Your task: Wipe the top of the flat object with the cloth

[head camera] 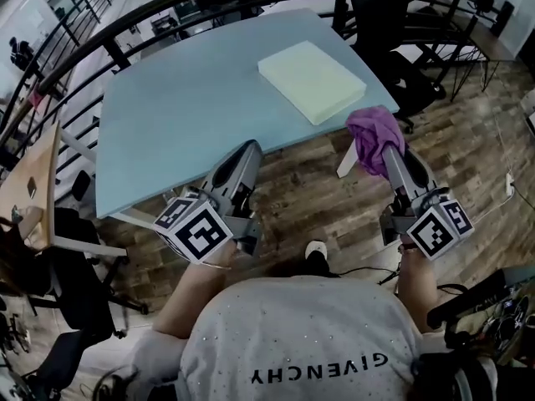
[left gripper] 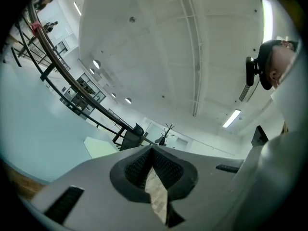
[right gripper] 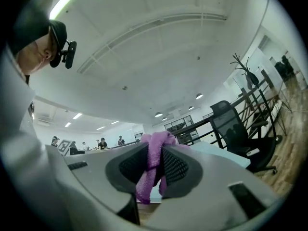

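Note:
A pale yellow flat pad [head camera: 311, 80] lies on the light blue table [head camera: 192, 107], towards its right corner; its corner also shows in the left gripper view as a flat pad [left gripper: 101, 147]. My right gripper [head camera: 387, 150] hovers off the table's near right corner, shut on a bunched purple cloth [head camera: 373, 137]. Between the dark ribbed pads, the purple cloth [right gripper: 153, 165] is pinched and hangs down. My left gripper [head camera: 248, 152] is at the table's near edge, shut with nothing between its jaws [left gripper: 153, 170].
Black office chairs [head camera: 393, 23] stand beyond the table's right side, and a black railing [head camera: 109, 40] curves behind it. Wooden floor [head camera: 309, 199] lies below both grippers. A desk and chair [head camera: 50, 224] stand at the left.

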